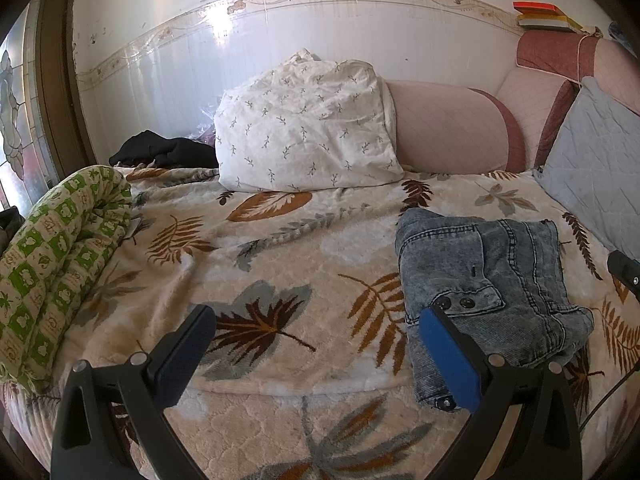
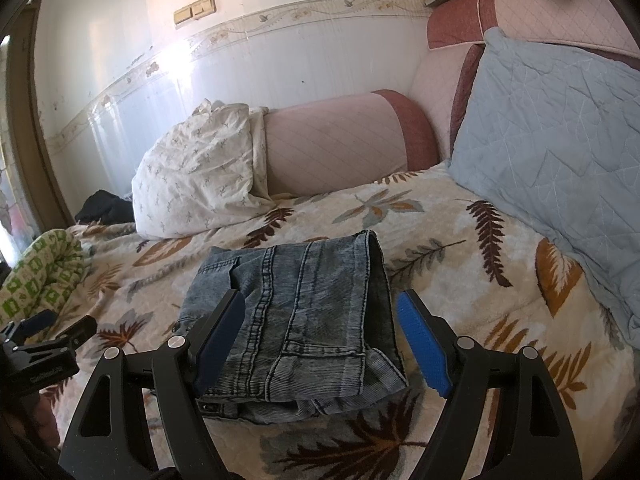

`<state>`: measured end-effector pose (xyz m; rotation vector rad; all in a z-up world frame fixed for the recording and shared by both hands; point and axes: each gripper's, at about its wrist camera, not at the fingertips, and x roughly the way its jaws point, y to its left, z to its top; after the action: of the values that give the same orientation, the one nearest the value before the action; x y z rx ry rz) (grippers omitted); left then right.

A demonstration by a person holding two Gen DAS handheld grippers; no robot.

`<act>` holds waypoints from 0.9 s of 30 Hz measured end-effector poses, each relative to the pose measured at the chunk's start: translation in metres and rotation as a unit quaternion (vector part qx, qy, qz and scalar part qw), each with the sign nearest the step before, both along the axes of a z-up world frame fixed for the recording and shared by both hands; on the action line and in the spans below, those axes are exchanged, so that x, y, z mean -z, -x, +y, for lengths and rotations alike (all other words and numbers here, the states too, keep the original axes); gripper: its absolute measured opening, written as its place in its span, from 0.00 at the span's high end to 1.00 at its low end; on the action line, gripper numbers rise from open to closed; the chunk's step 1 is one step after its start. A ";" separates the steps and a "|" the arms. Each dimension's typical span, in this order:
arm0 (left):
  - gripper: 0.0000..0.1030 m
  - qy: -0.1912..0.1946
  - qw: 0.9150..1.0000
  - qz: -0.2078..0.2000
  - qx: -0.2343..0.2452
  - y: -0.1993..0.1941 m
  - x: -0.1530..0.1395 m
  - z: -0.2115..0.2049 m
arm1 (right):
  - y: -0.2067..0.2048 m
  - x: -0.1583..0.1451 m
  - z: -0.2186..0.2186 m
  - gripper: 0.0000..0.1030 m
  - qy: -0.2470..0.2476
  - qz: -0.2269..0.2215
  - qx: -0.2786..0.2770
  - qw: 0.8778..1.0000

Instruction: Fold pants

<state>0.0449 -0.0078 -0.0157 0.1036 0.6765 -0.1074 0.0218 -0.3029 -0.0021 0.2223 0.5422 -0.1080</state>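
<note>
Your right gripper (image 2: 320, 340), jaws apart, empty, faces the folded pants (image 2: 296, 320) at twelve o'clock; your left gripper (image 1: 316, 354), also apart, has them at two o'clock.

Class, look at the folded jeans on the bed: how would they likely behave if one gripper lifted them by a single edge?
The jeans are soft denim in stacked layers, so they would probably droop and unfold. The thick bundle looks fairly heavy for its size. On the fuzzy blanket, a push would likely drag and bunch them rather than slide them.
</note>
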 end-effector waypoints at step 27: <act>0.00 0.000 1.000 0.003 -0.002 -0.001 -0.002 0.001 | -0.003 0.002 -0.002 0.24 0.010 0.002 0.006 1.000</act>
<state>0.0462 -0.0063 -0.0134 0.1013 0.6818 -0.1047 0.0251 -0.3048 -0.0045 0.2058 0.5436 -0.1253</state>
